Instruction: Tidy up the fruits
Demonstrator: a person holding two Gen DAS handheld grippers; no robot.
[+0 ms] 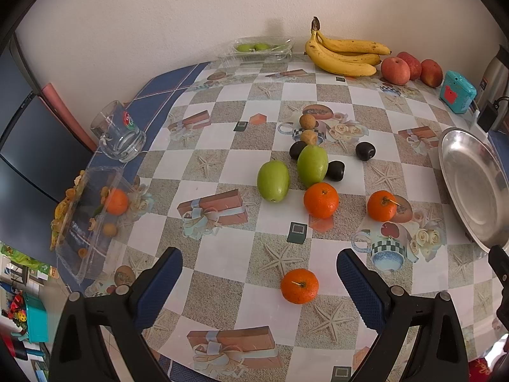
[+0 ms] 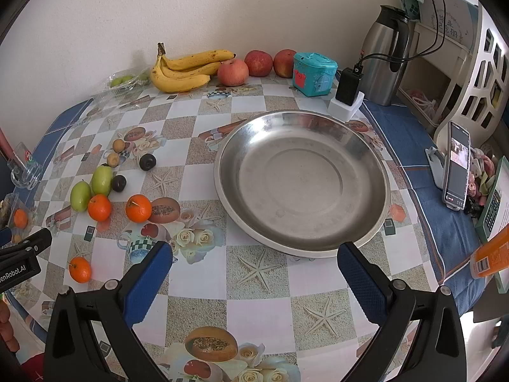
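My left tool hangs spread just before the nearest mandarin on the surface; my right tool, also spread, faces the steel dish. Light, round, likely to roll: grip across its middle, gently.

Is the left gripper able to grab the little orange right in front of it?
Probably yes. The left gripper has its jaws wide open, and the nearest orange sits alone on the tablecloth just ahead, between them, with nothing blocking the way.
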